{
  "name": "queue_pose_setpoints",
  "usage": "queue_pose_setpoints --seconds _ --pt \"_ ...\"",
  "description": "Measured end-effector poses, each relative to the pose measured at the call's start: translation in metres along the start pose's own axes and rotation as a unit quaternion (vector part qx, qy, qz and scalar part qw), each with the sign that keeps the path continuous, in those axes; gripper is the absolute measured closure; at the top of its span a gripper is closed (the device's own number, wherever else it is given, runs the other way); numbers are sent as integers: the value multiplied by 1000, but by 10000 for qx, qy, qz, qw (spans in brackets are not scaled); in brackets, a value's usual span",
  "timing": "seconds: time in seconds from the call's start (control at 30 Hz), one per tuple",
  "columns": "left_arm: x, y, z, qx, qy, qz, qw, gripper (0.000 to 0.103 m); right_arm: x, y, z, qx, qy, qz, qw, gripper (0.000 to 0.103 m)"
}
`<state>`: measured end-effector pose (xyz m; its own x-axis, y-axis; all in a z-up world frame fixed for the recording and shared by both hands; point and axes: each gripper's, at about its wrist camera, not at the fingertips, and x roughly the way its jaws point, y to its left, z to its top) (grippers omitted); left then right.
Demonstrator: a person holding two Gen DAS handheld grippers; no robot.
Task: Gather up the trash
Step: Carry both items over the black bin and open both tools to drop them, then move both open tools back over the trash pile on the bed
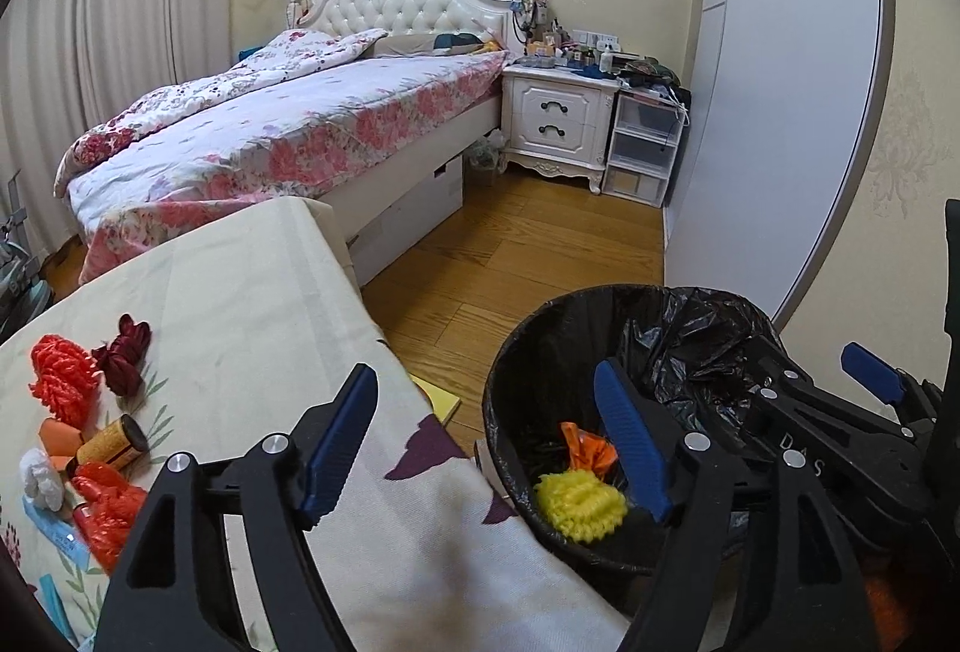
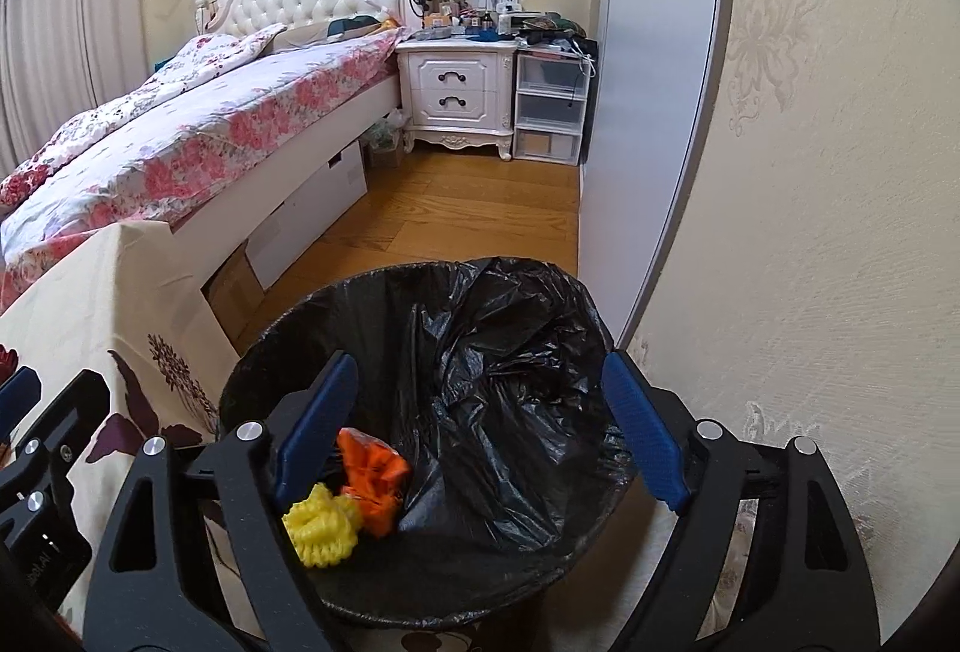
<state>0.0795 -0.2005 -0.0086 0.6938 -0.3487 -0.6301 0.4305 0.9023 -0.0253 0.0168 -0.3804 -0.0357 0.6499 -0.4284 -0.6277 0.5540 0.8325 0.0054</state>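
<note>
On the table (image 1: pixel 252 292) at nine o'clock lies the remaining trash (image 1: pixel 78 424): red, orange and white scraps and a gold roll. The left gripper (image 1: pixel 486 442) hangs with jaws spread and empty, straddling the table edge and the bin (image 2: pixel 540 586) rim. At six o'clock in the bin lie a yellow wad (image 2: pixel 321 529) and an orange scrap (image 2: pixel 375 475). The right gripper (image 2: pixel 480 436) is spread wide over the bin, holding nothing.

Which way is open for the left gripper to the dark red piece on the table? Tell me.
Probably yes: the left gripper is open and empty, and only bare tablecloth lies between it and the dark red piece.
</note>
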Motion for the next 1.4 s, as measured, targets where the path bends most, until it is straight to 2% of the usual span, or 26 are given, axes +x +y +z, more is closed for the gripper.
queue_pose_setpoints --seconds 0.3,0.77,1.07,1.4 --pt "-36 23 -14 -123 16 250 9996 30 -34 15 -12 -175 -35 340 9993 21" --pt "-96 93 -61 -641 89 898 9939 30 -85 71 -53 -844 147 1009 9912 21" --pt "-116 140 -89 -1121 215 1389 9837 30 -102 117 -78 -1339 292 1487 9793 21" --pt "-122 193 -117 -1610 550 1826 9683 30 -107 149 -87 -1602 338 1744 9710 21"
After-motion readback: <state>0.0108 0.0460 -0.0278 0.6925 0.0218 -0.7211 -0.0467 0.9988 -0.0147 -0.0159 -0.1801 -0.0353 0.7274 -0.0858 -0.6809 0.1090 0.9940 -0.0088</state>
